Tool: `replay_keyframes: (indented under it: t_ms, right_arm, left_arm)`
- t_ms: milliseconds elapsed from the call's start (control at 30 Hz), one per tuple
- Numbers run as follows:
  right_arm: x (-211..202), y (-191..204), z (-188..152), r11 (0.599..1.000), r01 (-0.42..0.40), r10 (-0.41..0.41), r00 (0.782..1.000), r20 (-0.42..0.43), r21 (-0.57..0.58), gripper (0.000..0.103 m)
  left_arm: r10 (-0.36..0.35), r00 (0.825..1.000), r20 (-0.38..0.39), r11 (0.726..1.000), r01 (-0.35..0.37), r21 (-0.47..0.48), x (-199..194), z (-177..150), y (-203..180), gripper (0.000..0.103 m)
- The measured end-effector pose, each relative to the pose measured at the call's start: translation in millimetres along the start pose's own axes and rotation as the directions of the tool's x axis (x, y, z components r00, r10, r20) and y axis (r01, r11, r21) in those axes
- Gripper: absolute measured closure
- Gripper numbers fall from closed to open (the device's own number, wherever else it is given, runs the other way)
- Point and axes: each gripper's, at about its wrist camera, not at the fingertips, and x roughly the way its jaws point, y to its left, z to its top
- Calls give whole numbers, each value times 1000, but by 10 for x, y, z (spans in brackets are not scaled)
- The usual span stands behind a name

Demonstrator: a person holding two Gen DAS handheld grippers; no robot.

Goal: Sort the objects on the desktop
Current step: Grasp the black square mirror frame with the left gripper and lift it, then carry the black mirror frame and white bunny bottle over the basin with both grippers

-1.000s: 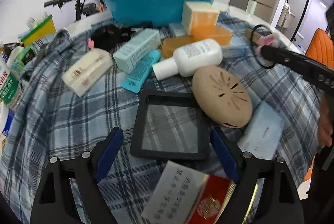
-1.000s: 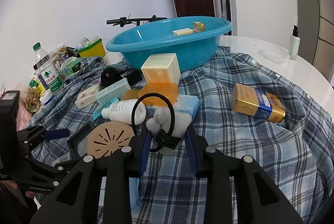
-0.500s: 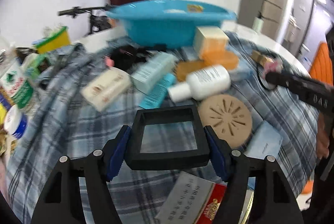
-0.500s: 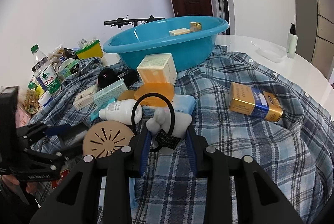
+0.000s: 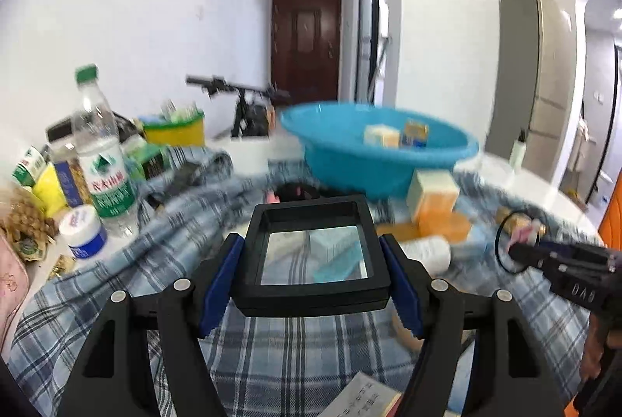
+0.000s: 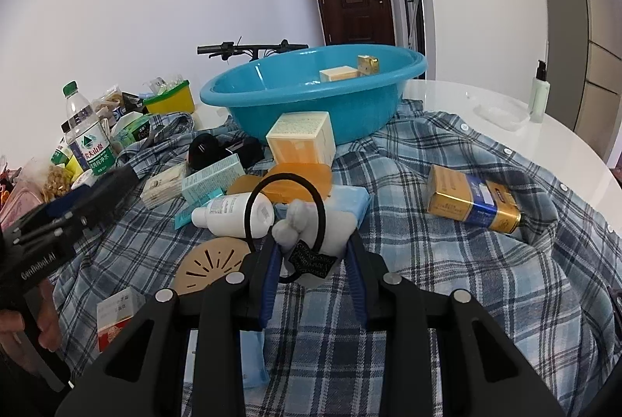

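The black square frame box (image 5: 311, 253), flat on the plaid cloth (image 5: 272, 358) a second ago, now hangs lifted, clamped in the left gripper (image 5: 311, 285), basin (image 5: 377, 152) at one o'clock. The right gripper (image 6: 313, 273) stays pinched on the plush hair tie (image 6: 295, 218).

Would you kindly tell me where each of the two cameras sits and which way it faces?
Left wrist: on the left gripper, looking along its fingers past the clamped black frame box toward the blue basin; the right gripper shows at right.
Right wrist: on the right gripper, facing the same basin over the held plush hair tie; the left gripper and a hand show at left.
Shared: basin, plaid shirt, green-capped water bottle.
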Motion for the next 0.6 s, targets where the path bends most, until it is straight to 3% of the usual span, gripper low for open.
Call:
replay_keyframes:
  t_ms: [100, 200, 600]
  right_arm:
    - [-59, 34, 12, 1000, 17, -17, 1000, 19, -19, 73]
    - [-158, 40, 29, 999, 25, -24, 998, 61, -21, 73]
    - [-346, 43, 69, 999, 14, -10, 994, 105, -32, 73]
  left_arm:
    - [7, 999, 51, 1000, -7, 9, -119, 42, -39, 31]
    - [-67, 996, 50, 998, 66, 17, -195, 88, -75, 31]
    - [-50, 997, 66, 998, 46, 50, -315, 194, -189, 31]
